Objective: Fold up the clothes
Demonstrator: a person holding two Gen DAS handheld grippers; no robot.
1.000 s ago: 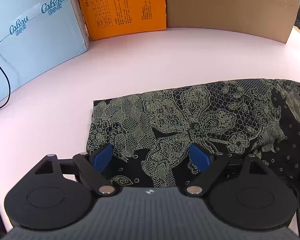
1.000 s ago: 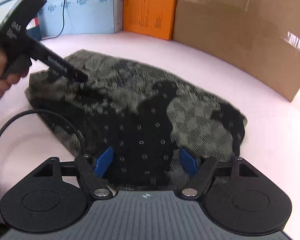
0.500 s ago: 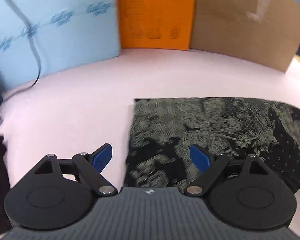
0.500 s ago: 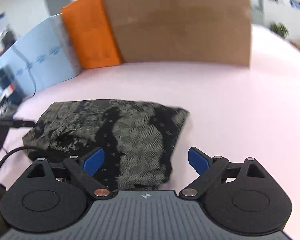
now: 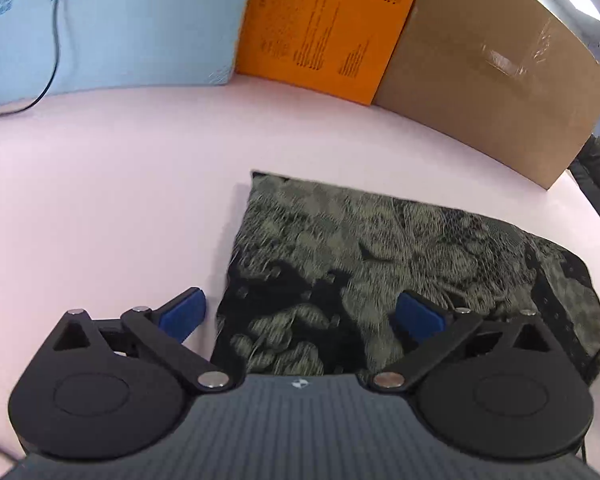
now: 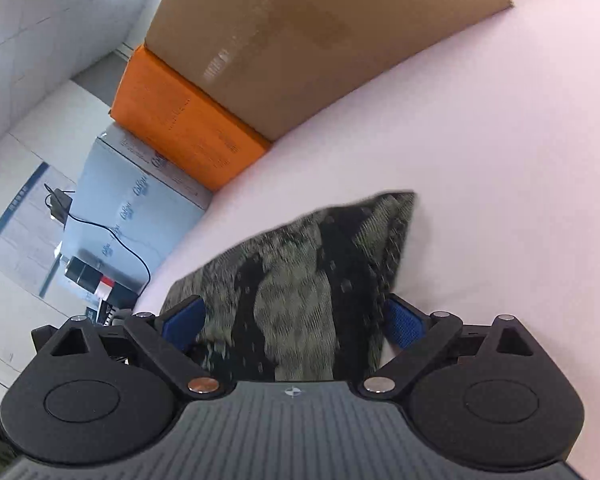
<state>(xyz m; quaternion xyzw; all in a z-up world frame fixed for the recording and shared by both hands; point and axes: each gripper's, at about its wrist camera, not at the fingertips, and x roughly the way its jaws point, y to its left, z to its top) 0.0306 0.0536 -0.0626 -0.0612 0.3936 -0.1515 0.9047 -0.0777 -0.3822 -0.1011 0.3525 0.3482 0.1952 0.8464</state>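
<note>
A folded black garment with a pale green lace print (image 5: pixel 380 256) lies on the pink table. My left gripper (image 5: pixel 300 314) is open and empty above the garment's near left edge; its left blue pad is over bare table, its right pad over the cloth. In the right wrist view the same garment (image 6: pixel 300 280) fills the gap between the blue pads. My right gripper (image 6: pixel 296 324) is open and empty, tilted, over the garment's right end.
A light blue box (image 5: pixel 112 24), an orange box (image 5: pixel 324 24) and a brown cardboard box (image 5: pixel 492 80) stand along the table's far edge. A black cable (image 5: pixel 48 76) hangs down the blue box. Pink table (image 5: pixel 100 200) surrounds the garment.
Both grippers have drawn back from the garment and stayed open. The left one shifted towards the garment's left edge. The right one swung towards its right end and rolled, so its view is tilted.
</note>
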